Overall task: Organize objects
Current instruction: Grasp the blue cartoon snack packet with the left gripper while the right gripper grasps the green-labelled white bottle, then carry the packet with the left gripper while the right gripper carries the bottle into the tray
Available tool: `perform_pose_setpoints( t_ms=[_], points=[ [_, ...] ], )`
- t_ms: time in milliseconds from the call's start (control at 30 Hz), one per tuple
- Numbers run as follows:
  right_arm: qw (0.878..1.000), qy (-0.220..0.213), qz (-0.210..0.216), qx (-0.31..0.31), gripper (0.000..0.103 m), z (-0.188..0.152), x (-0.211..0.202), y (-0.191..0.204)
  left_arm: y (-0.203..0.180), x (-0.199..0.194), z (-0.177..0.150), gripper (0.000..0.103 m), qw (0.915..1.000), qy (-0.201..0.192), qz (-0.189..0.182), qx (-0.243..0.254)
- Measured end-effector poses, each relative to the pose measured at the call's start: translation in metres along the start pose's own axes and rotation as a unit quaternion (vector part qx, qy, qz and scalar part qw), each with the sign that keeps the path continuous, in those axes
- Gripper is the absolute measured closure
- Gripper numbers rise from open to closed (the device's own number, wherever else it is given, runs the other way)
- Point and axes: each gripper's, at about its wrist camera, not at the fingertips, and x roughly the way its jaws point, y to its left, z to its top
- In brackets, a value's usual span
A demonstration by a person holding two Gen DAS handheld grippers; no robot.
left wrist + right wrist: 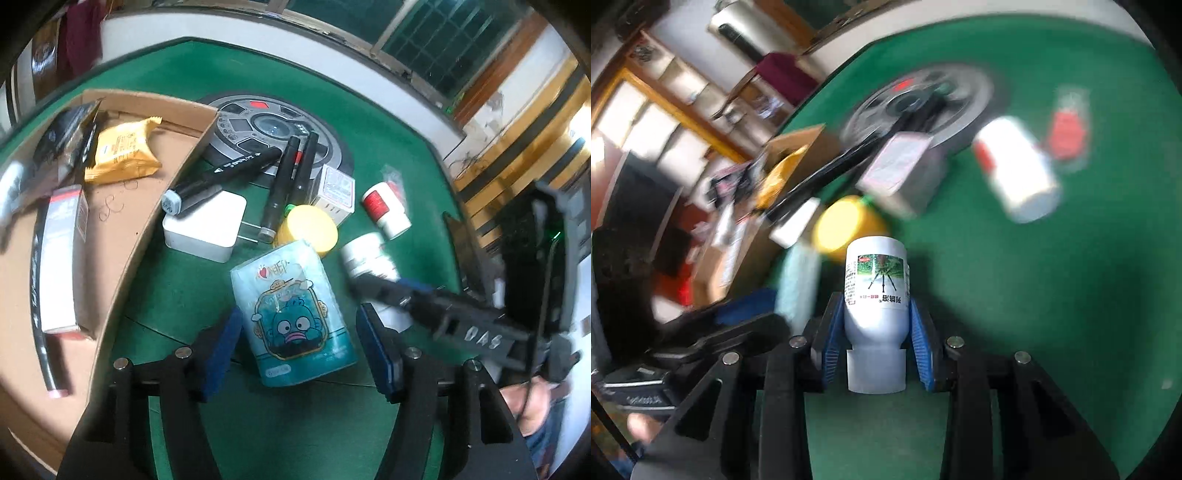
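My left gripper (295, 334) is open, its blue pads on either side of a teal tissue pack (293, 314) with a cartoon face, lying on the green table. My right gripper (875, 332) is shut on a white bottle (875, 295) with a printed label, held above the table; it also shows in the left wrist view (365, 256) at the tip of the right gripper (373, 286). A cardboard box (147, 206) at left holds a yellow snack pack (123, 151), a dark packet (68, 136) and a red-and-white carton (61, 258).
On the table (192, 273) lie a white charger (203, 229), black markers (288, 184), a yellow lid (308, 229), a small white box (334, 194), a red-labelled white bottle (386, 208) and a round grey device (273, 129). A window wall runs behind.
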Motion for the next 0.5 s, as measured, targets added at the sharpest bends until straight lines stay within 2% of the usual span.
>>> perform_pose_setpoints(
  t_ms=[100,167,233,300,367,500],
  points=[
    [1.0,-0.009,-0.012,0.011,0.072,0.0,-0.004,-0.005,-0.011,0.012,-0.003,0.044,0.9983,0.013,0.042,0.038],
    [1.0,-0.01,-0.012,0.01,0.072,-0.001,-0.003,-0.006,-0.016,0.017,-0.006,0.044,0.995,0.006,0.078,0.063],
    [1.0,-0.011,-0.016,0.008,0.072,-0.001,-0.002,-0.005,-0.019,0.019,-0.012,0.047,0.9918,-0.01,0.094,0.086],
    [1.0,-0.012,-0.018,0.007,0.072,-0.002,-0.002,-0.006,-0.02,0.017,-0.017,0.061,0.9867,-0.031,0.118,0.107],
    [1.0,-0.013,-0.017,0.008,0.072,-0.004,-0.003,-0.007,-0.015,0.011,-0.019,0.065,0.9887,-0.038,0.106,0.099],
    [1.0,-0.015,-0.018,0.01,0.072,-0.003,-0.003,-0.006,-0.012,0.006,-0.023,0.067,0.9903,-0.035,0.096,0.094]
  ],
)
